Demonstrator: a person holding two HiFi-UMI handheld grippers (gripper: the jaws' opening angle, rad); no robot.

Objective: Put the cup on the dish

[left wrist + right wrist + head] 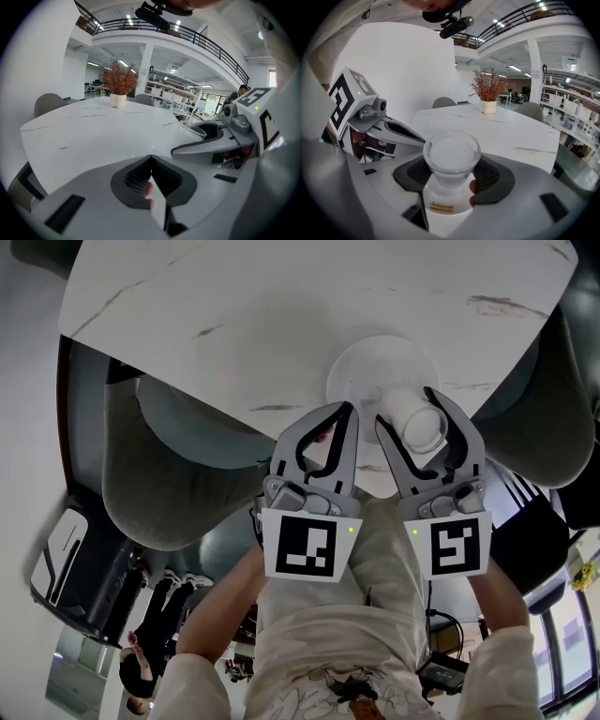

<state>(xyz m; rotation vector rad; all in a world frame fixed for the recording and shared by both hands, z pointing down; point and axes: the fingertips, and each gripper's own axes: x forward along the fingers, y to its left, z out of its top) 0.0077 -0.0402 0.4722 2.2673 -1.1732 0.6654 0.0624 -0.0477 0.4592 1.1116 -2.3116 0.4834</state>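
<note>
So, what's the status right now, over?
Left gripper shut, empty. Right gripper shut on cup, by the dish's near edge. Nothing between cup and dish.

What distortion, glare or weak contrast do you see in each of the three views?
Head view: wide-angle bending curves the table edge; the white cup and dish hardly stand out from it. Left gripper view: dark round vignette in the corners; the shut left gripper looms large near the lens. Right gripper view: same vignette; ceiling lamps glare at upper right; the cup is sharp.
</note>
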